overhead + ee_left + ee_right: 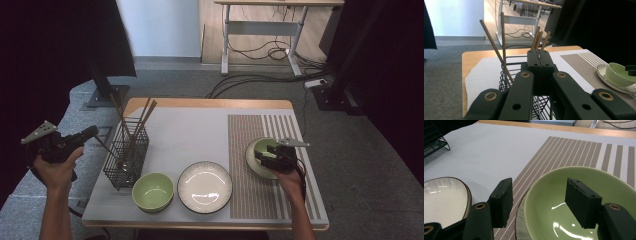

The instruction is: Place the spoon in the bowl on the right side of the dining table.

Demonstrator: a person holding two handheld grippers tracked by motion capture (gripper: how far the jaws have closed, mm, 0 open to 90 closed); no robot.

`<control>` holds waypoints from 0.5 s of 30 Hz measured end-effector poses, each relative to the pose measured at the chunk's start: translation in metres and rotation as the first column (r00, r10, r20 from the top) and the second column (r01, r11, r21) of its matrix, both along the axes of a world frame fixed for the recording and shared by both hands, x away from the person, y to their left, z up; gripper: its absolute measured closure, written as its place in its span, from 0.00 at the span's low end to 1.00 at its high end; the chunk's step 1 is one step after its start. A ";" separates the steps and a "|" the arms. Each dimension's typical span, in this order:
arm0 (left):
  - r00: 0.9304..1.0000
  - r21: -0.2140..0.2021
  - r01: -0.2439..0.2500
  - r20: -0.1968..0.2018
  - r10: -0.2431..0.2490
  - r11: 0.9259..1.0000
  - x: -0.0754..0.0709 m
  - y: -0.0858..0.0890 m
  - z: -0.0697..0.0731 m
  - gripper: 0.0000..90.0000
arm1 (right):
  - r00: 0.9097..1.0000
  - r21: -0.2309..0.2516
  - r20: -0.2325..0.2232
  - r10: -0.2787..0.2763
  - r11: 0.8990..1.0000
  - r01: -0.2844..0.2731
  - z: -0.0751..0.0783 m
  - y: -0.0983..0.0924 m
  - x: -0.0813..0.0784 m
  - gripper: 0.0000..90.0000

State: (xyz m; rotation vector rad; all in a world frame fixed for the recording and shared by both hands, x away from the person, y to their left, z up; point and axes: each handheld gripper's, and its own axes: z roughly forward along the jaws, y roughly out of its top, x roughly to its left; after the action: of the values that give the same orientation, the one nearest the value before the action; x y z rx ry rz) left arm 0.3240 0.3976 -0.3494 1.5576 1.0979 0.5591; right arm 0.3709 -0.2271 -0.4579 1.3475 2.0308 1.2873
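My left gripper [92, 131] hangs off the table's left edge, level with the black wire basket [126, 160]. Its jaws are shut on a thin metal handle [539, 55] that slants down into the basket; I cannot tell which utensil it belongs to. Several wooden chopsticks [142, 117] stand in the basket, also seen past the jaws as chopsticks [503, 37]. My right gripper [539, 202] stands open astride the rim of a green bowl [564, 220]. One jaw is outside the bowl and one inside, with neither pad pressing. That bowl [261, 145] sits on a small plate [252, 165].
A second green bowl [153, 191] and a white ribbed plate [205, 186] lie near the table's front edge. A striped placemat [250, 190] covers the right part. Desk legs and cables lie on the floor beyond the table.
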 end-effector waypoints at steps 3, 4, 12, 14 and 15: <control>1.000 0.007 0.005 0.008 -0.005 1.000 -0.003 -0.001 0.005 1.00 | 1.000 0.004 0.007 0.002 1.000 -0.002 0.001 0.001 -0.001 0.44; 1.000 0.008 0.006 0.010 -0.006 1.000 -0.003 -0.001 0.006 1.00 | 1.000 0.004 0.006 0.001 1.000 -0.001 0.001 0.000 -0.001 0.44; 1.000 0.011 0.013 0.006 -0.013 1.000 -0.004 -0.004 0.012 1.00 | 1.000 0.009 0.006 -0.008 1.000 0.008 0.001 -0.002 -0.001 0.44; 1.000 0.010 0.016 0.010 -0.016 1.000 -0.005 -0.005 0.014 1.00 | 1.000 0.008 0.004 -0.008 1.000 0.008 0.001 -0.003 -0.001 0.43; 1.000 0.008 0.018 0.014 -0.018 1.000 -0.006 -0.005 0.016 1.00 | 1.000 0.009 0.003 -0.008 1.000 0.008 0.001 -0.003 -0.001 0.43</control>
State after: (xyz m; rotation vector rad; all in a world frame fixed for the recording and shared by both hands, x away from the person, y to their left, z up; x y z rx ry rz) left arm 0.3183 0.3929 -0.3335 1.5669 1.0713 0.5617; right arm 0.3697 -0.2299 -0.4573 1.3554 2.0175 1.2952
